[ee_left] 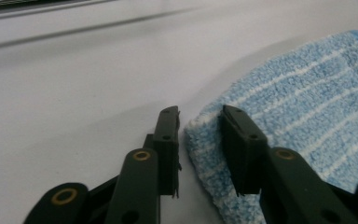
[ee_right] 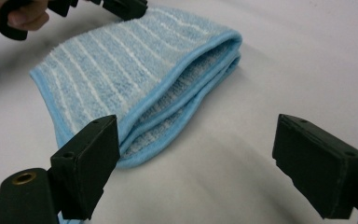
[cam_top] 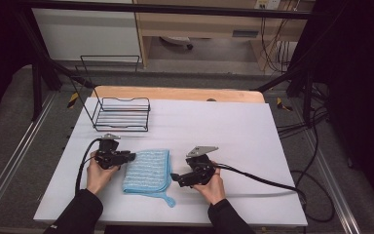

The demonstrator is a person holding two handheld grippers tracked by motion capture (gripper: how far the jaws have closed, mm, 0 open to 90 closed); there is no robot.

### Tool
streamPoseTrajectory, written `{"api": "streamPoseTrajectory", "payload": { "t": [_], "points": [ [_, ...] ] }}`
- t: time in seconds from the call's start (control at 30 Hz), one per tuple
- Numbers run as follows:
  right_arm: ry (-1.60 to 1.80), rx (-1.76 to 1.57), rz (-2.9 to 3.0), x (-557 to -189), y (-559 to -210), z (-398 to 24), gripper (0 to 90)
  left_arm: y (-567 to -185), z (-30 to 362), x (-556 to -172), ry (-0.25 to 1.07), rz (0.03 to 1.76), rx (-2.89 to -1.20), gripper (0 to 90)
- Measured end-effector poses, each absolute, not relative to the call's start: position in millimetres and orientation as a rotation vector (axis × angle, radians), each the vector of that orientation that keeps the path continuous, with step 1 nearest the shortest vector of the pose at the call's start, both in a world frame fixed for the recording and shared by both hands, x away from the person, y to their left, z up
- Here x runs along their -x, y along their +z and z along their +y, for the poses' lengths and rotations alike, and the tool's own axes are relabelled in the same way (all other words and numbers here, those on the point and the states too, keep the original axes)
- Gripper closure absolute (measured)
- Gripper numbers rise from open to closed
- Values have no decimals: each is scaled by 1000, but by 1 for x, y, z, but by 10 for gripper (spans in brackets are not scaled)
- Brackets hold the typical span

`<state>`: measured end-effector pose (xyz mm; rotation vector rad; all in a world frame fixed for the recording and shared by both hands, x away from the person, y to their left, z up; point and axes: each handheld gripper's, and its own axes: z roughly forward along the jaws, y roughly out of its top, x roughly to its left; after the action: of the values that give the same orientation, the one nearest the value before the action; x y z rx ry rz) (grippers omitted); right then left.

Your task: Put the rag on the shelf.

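A folded light blue striped towel (cam_top: 147,170) lies flat on the white table (cam_top: 224,126), with a small loop at its near corner. My left gripper (cam_top: 132,156) is at the towel's left edge. In the left gripper view the towel's folded edge (ee_left: 205,140) sits between the jaws of the left gripper (ee_left: 199,116), with a thin gap still showing beside the left pad. My right gripper (cam_top: 174,178) rests to the right of the towel. Its jaws stand wide apart (ee_right: 196,140), and the left one sits beside the towel's (ee_right: 135,60) layered, bound edge.
A black wire basket (cam_top: 121,113) stands at the table's back left, behind the left hand. Cables trail from both grippers, the right one across the table's right side. Bare white tabletop lies to the right and behind the towel.
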<state>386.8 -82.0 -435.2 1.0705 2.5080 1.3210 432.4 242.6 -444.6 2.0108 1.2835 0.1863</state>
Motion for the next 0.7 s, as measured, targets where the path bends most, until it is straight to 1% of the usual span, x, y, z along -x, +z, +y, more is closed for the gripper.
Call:
{"api": "streamPoseTrajectory", "payload": {
  "t": [0.1, 0.2, 0.3, 0.47, 0.63, 0.67, 0.7],
  "points": [
    [1342, -1075, 2485, -391, -433, -83, 172, -445, 241, -432, 200, 1288, -2016, 692],
    [1377, -1114, 2448, -401, -427, -83, 211, -445, 238, -430, 203, 1282, -2024, 743],
    [1379, -1139, 2436, -409, -424, -81, 232, -445, 238, -430, 198, 1279, -2025, 756],
    [1375, -1166, 2422, -430, -422, -64, 304, -444, 238, -430, 193, 1278, -2025, 771],
    [1349, -1198, 2462, -448, -431, -45, 403, -443, 236, -429, 209, 1272, -2034, 793],
    [1318, -1187, 2485, -453, -434, -39, 445, -443, 237, -429, 204, 1272, -2033, 799],
    [1318, -1187, 2485, -453, -434, -39, 445, -443, 237, -429, 199, 1273, -2029, 799]
  ]
}}
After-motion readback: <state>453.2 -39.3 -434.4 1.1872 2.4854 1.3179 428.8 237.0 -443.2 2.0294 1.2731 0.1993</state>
